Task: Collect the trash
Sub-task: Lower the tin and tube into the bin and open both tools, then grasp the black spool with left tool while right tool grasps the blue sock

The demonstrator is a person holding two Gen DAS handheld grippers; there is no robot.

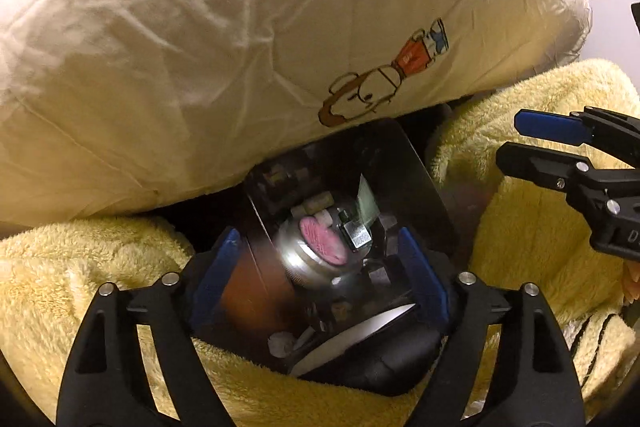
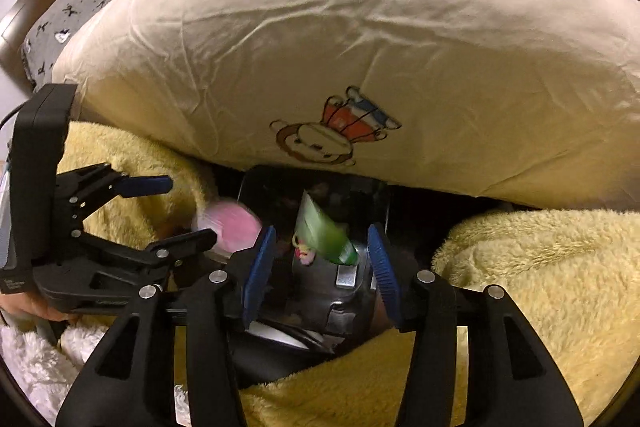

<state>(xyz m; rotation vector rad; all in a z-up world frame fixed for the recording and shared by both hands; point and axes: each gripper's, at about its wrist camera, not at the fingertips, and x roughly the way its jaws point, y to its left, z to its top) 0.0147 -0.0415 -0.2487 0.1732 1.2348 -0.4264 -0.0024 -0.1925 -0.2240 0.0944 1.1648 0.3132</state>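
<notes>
Open left tool (image 1: 320, 279) over trash bin (image 1: 424, 187).

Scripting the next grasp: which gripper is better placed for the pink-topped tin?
Left, probably: the pink-topped tin sits inside the open left gripper over the black bin; the right gripper frames the green tube.

I can't see the bin's (image 1: 424, 171) far rim; the pillow (image 1: 240, 27) covers it. The pink-topped item (image 2: 232, 229) is motion-blurred. I can't make out the small bits (image 1: 280, 343) at the bin's near end.
</notes>
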